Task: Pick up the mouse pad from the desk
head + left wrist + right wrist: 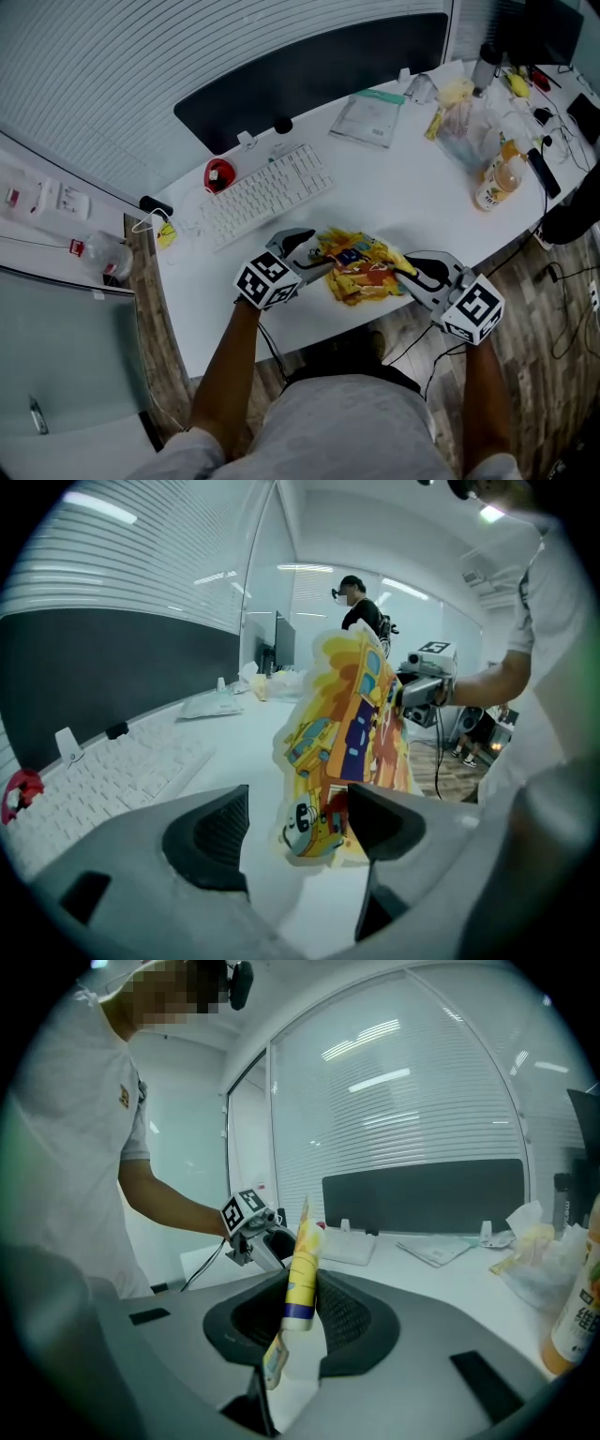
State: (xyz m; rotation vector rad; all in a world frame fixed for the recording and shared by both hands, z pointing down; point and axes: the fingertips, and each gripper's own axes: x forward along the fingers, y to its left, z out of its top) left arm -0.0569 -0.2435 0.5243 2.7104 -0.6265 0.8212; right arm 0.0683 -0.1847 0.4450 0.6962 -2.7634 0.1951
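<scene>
The mouse pad (361, 267) is a thin, irregular sheet printed with yellow, orange and blue cartoon pictures. It is lifted off the white desk (422, 202) near the front edge and hangs between my two grippers. My right gripper (412, 272) is shut on its right edge; in the right gripper view the pad (302, 1269) stands edge-on, pinched between the dark pads. My left gripper (314, 253) stands open at the pad's left end. In the left gripper view the pad (352, 733) rises upright between the wide jaws, close against the right one.
A white keyboard (267, 192) and a red mouse (218, 174) lie behind the pad. A document packet (370, 117), plastic bags (459, 112) and an orange drink bottle (497, 183) stand at the back right. A dark panel (309, 70) lines the rear.
</scene>
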